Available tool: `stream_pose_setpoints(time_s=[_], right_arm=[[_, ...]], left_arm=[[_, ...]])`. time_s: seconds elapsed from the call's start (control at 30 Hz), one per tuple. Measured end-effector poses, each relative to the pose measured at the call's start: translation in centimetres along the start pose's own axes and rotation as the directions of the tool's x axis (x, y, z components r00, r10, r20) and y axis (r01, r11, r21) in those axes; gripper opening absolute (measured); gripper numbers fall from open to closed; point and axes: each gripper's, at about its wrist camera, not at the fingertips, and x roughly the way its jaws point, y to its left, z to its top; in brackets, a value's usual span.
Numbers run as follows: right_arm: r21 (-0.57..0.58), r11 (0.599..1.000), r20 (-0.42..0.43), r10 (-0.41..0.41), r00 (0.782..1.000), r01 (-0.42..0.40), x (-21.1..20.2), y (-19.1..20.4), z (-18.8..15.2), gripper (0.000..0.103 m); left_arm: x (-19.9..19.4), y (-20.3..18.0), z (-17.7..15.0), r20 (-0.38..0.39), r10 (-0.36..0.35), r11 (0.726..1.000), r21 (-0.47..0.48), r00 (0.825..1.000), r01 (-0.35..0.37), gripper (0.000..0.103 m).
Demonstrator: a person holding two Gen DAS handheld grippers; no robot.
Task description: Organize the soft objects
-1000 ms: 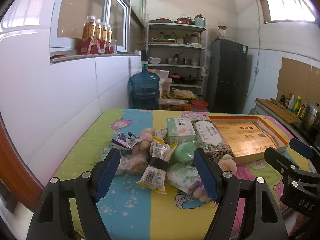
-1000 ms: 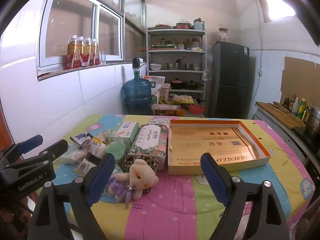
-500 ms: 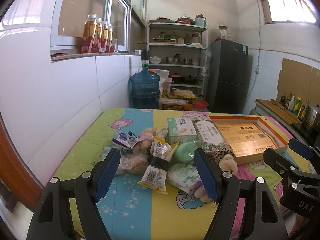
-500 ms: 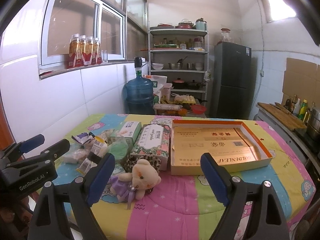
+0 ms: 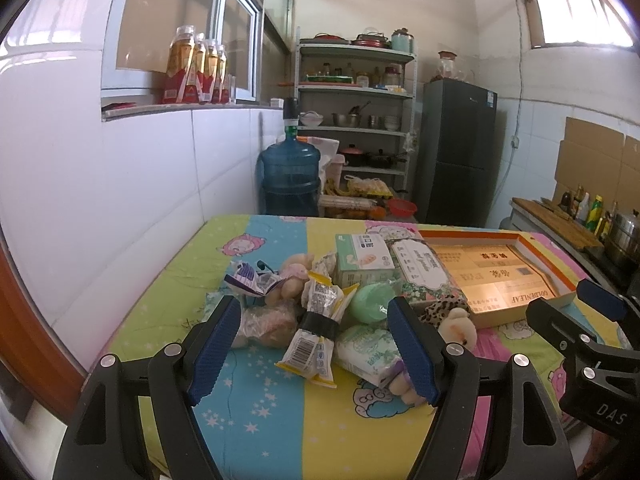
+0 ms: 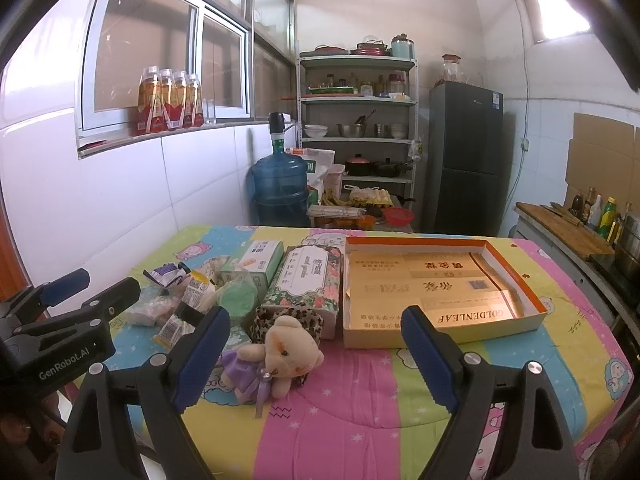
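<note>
Left gripper (image 5: pixel 312 346) jaws wide, empty, hovering at near table edge; snack packet (image 5: pixel 316 332) dead ahead between fingers, long axis running away from camera. Teddy bear (image 6: pixel 280 354) lies just ahead-left of right gripper (image 6: pixel 316 354), also wide, empty. Empty box tray (image 6: pixel 516 280) farther right, nearer right gripper.

In the right wrist view, bare worktop (image 6: pixel 360 400) fills the lower centre, open for passage. The teddy bear (image 6: pixel 280 354) blocks the lower left, a tissue pack (image 6: pixel 306 284) stands behind it, and the shallow box (image 6: pixel 440 332) bars centre right. Packets crowd the left.
</note>
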Motion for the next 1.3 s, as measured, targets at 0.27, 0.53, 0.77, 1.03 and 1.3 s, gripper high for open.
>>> stream_pose_setpoints(time_s=[0.27, 0.53, 0.77, 1.03, 1.3], right_arm=[[0.001, 1.000, -0.002, 0.001, 1.000, -0.001, 0.08, -0.01, -0.09, 0.087], [0.002, 1.000, -0.003, 0.002, 1.000, -0.002, 0.12, -0.01, -0.08, 0.087], [0.001, 1.000, -0.004, 0.003, 1.000, -0.003, 0.21, 0.02, -0.19, 0.087], [0.002, 1.000, -0.007, 0.006, 1.000, -0.006, 0.25, 0.12, -0.30, 0.087], [-0.002, 1.000, -0.024, 0.014, 1.000, -0.014, 0.79, 0.52, -0.74, 0.087]], left_arm=[[0.22, -0.06, -0.18, -0.004, 0.000, 1.000, -0.001, 1.000, 0.000, 0.078], [0.21, -0.09, -0.24, -0.006, 0.000, 1.000, -0.002, 1.000, 0.000, 0.078], [0.36, -0.18, -0.34, -0.008, 0.000, 1.000, -0.004, 1.000, 0.000, 0.078], [0.36, -0.13, -0.34, -0.007, -0.001, 1.000, -0.005, 1.000, 0.001, 0.078], [0.68, 0.02, -0.64, -0.015, 0.000, 1.000, -0.015, 1.000, 0.000, 0.078]])
